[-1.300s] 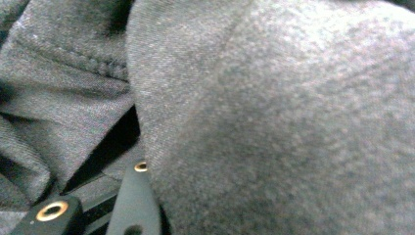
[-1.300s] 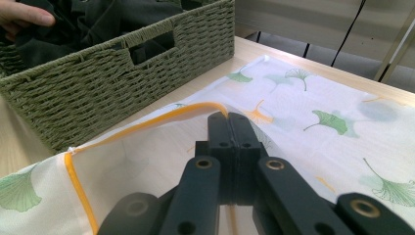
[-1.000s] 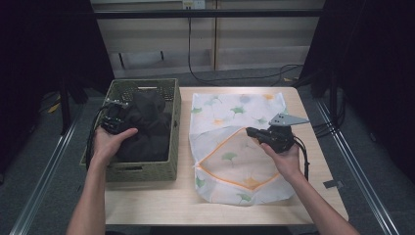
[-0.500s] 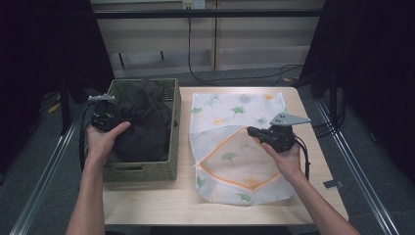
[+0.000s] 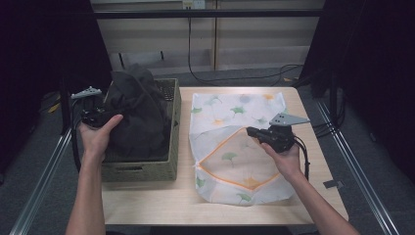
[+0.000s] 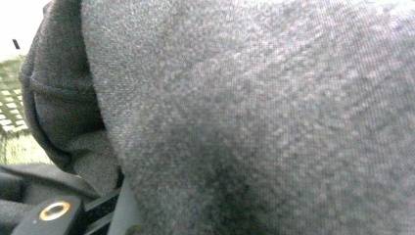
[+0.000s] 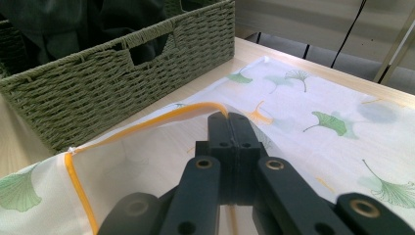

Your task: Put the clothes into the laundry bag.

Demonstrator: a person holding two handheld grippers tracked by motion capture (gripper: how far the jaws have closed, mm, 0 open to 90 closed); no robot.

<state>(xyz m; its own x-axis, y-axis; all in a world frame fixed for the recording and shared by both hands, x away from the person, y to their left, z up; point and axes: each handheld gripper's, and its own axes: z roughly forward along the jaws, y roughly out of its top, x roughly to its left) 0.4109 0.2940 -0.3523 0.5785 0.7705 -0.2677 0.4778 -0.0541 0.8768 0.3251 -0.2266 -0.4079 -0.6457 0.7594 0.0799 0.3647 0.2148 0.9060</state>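
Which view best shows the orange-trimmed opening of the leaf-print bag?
The right gripper view: the orange-trimmed opening sits close, lifted by the shut right gripper. The high view shows its whole outline, smaller. The left gripper view shows dark cloth.

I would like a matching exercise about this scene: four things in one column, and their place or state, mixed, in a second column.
Things:
1. dark garment
2. woven basket
3. laundry bag
4. right gripper

Places or states:
A. lies flat on the table, leaf print
B. shut on the orange-edged rim
C. stands at the table's left side
D. lifted partly out of the basket by the left gripper

Pairs: 1-D, 2-C, 3-A, 4-B
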